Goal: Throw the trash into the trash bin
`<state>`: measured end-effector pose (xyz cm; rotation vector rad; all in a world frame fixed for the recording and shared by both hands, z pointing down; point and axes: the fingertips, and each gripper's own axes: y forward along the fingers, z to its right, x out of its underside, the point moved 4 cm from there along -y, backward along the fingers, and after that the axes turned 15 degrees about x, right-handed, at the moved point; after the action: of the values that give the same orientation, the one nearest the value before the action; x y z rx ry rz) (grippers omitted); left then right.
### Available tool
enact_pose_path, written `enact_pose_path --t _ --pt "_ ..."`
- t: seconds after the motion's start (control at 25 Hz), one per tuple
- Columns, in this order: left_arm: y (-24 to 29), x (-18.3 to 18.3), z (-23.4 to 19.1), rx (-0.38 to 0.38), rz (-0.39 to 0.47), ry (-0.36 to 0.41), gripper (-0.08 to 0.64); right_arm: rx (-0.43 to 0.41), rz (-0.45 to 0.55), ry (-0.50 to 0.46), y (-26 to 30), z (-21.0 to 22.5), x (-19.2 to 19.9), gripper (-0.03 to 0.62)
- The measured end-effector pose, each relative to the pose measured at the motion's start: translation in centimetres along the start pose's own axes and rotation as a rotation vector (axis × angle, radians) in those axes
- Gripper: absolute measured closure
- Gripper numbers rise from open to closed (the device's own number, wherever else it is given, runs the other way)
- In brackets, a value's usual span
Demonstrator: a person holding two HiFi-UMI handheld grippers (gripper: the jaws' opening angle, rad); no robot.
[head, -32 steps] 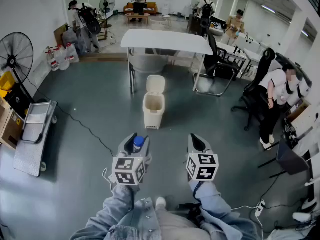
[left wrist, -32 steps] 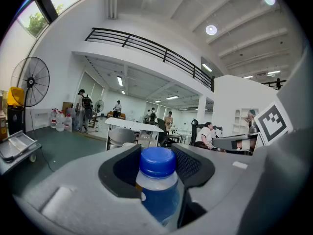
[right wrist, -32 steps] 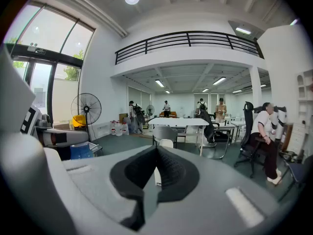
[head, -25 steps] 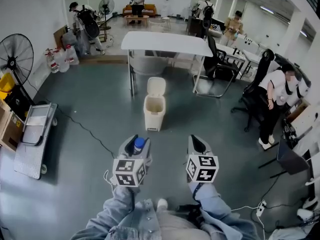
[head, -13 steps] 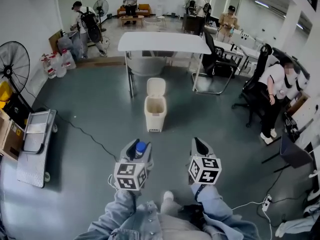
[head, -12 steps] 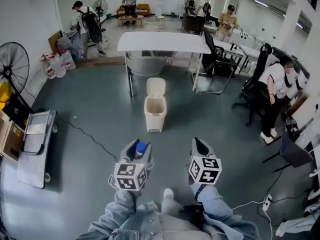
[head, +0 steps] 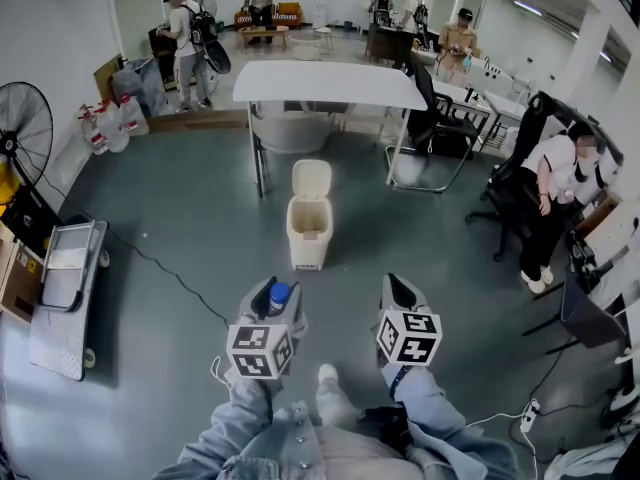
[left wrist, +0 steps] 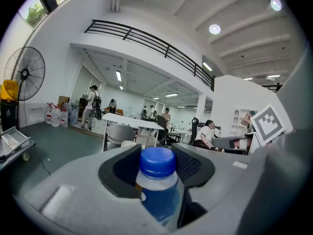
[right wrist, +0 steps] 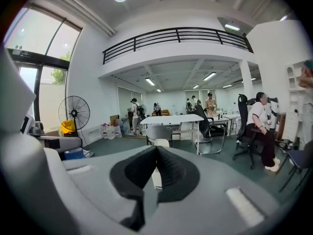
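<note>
A cream trash bin (head: pixel 308 218) with its lid up stands on the grey floor ahead of me, in front of a white table (head: pixel 330 83). My left gripper (head: pixel 272 290) is shut on a clear bottle with a blue cap (head: pixel 279 292); in the left gripper view the bottle (left wrist: pixel 157 175) stands upright between the dark pads. My right gripper (head: pixel 397 286) is beside it, shut and holding nothing. In the right gripper view the bin (right wrist: pixel 157 144) shows just over the closed jaws. Both grippers are well short of the bin.
A flat trolley (head: pixel 60 283) and a standing fan (head: pixel 25 128) are at the left, and a cable (head: pixel 170 268) runs across the floor. Office chairs (head: pixel 440 128) and a seated person (head: pixel 565 183) are at the right. Other people stand at the back.
I have stepped forward, so the bin sits a little nearer in the head view. Both grippers keep their pose and the bottle stays gripped. A person at the back left has walked right.
</note>
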<state>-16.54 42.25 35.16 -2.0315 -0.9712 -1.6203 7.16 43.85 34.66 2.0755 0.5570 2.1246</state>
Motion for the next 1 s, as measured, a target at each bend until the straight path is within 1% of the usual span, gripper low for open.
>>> enact_pose_path --t 0.28,0.56,0.84,1.0 --pt "6.9 -3.0 -2.4 -0.029 0.015 0.02 0.356 -0.042 0.023 0.023 7.6 1.3 -4.4 0.591" --pt "13.6 -5.4 -4.3 -0.063 0.009 0.034 0.356 -0.094 0.022 0.053 14.7 3.0 -7.7 0.591" --pt "18.7 -6.3 -5.5 -0.086 0.0 0.068 0.356 -0.124 0.002 0.081 20.6 5.3 -8.8 0.591" --pt "20.8 -6.5 -6.9 -0.094 -0.02 0.078 0.356 -0.133 -0.019 0.095 23.4 5.3 -9.0 0.591"
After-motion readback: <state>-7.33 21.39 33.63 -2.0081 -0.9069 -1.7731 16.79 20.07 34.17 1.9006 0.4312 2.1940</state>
